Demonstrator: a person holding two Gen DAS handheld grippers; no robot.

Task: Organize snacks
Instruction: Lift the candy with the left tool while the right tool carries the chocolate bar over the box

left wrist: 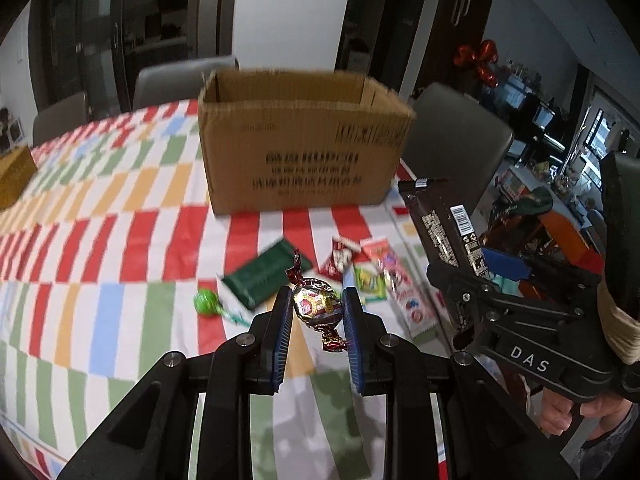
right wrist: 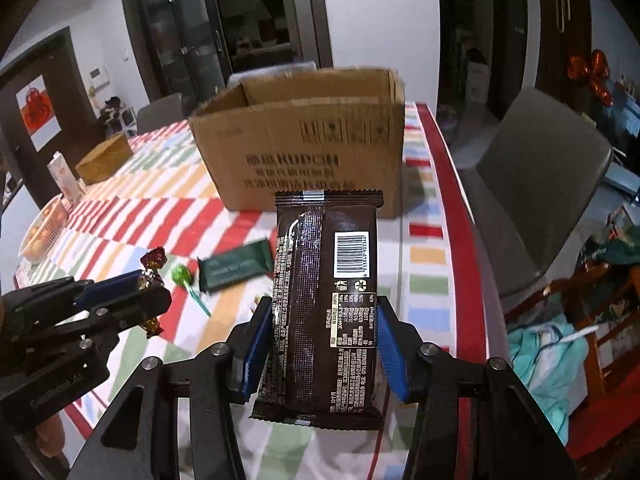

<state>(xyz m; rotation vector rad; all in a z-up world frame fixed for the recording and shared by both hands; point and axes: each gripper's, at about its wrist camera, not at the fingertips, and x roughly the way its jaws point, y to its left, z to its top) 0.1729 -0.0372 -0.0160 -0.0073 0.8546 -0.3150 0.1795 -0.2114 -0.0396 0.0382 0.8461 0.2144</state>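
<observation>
Presently, both tools are loaded and raised above the table (left wrist: 120, 240). The left gripper (left wrist: 316, 308) is nearly closed, its pads clamping a foil-wrapped candy (left wrist: 318, 304). The right gripper (right wrist: 320, 332) stands partly open around a dark brown snack packet (right wrist: 324, 300), pressed at both edges. The cardboard box (left wrist: 304, 140) sits open ahead; its contents cannot be seen. Outstanding on the cloth: 1 green packet (left wrist: 264, 276), 1 green lollipop (left wrist: 206, 300), and several small wrappers (left wrist: 372, 272) beside them. Judged progress: early to midway; 2 items in transit, at least 5 not yet collected.
</observation>
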